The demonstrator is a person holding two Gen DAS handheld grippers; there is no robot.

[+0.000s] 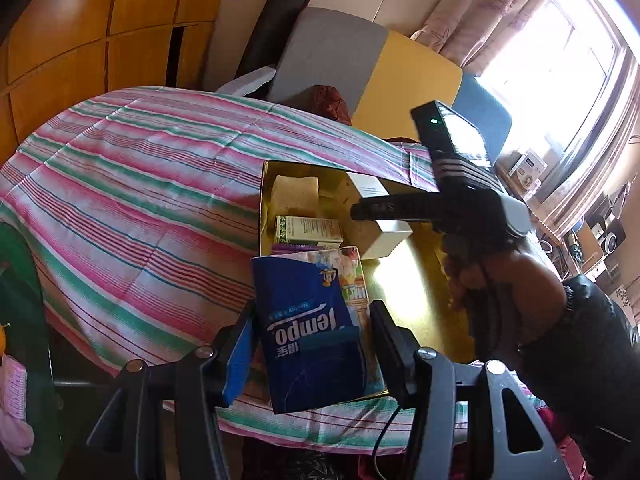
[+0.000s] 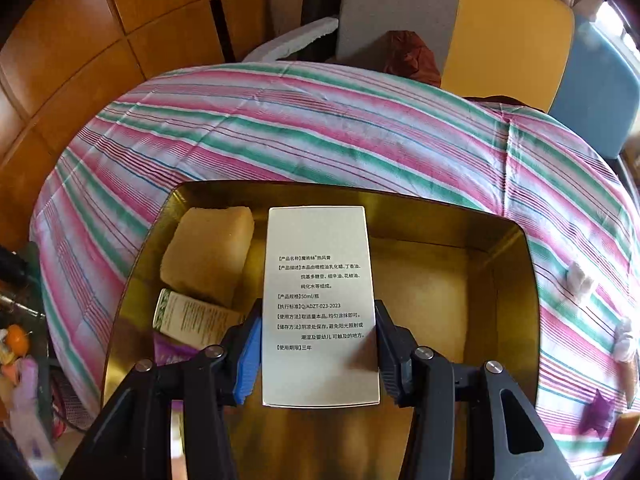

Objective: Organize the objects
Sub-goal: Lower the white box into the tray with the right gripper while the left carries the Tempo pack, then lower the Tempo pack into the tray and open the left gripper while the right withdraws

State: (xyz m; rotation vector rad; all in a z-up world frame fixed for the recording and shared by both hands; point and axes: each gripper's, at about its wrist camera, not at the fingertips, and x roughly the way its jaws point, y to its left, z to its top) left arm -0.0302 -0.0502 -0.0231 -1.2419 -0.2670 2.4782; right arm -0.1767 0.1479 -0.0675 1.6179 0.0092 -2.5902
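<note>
Tin holds one sponge, two cartons; each gripper grips one.

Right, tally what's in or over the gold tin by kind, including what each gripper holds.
Gold tin, contents and held items:
Cartons: 2, the white box in the right gripper and the green-and-white box
Tissue packs: 1, blue Tempo pack in the left gripper
Sponges: 1, yellow sponge
Purple packets: 1
Total: 5

White printed box held above gold tin — blue tissue pack upright, at tin's edge
</note>
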